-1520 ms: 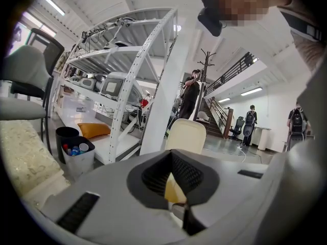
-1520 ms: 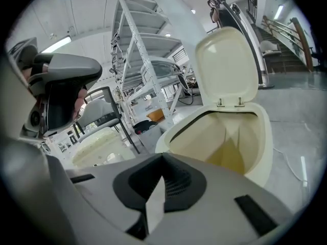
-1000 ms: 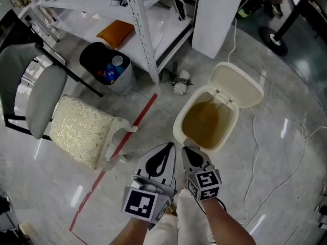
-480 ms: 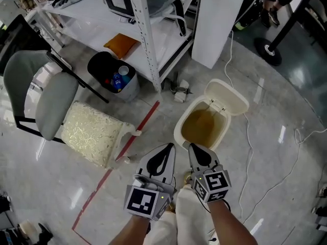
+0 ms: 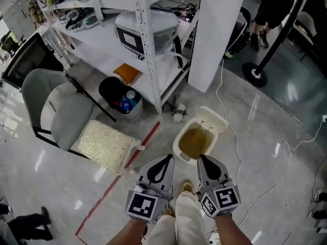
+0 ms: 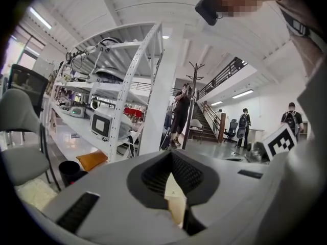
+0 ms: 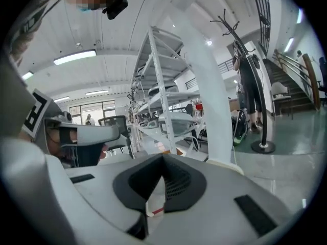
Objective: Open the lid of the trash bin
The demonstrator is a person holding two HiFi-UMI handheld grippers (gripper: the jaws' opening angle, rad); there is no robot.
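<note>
Where the shiny grey floor spreads out, the cream trash bin stands just ahead of both tools; its lid is tipped up and back, and the inside looks brown. A red line runs across the floor beside it; a white shelf rack, a white pillar, a grey chair, a cream cushion and a black bucket stand around. The left hand-held gripper has its jaws together on nothing; the right hand-held gripper does too. Each carries a cube with black-and-white squares. Compared with a second ago, the bin looks smaller and farther off, and more of the shelf rack shows; the lid was already up then.
</note>
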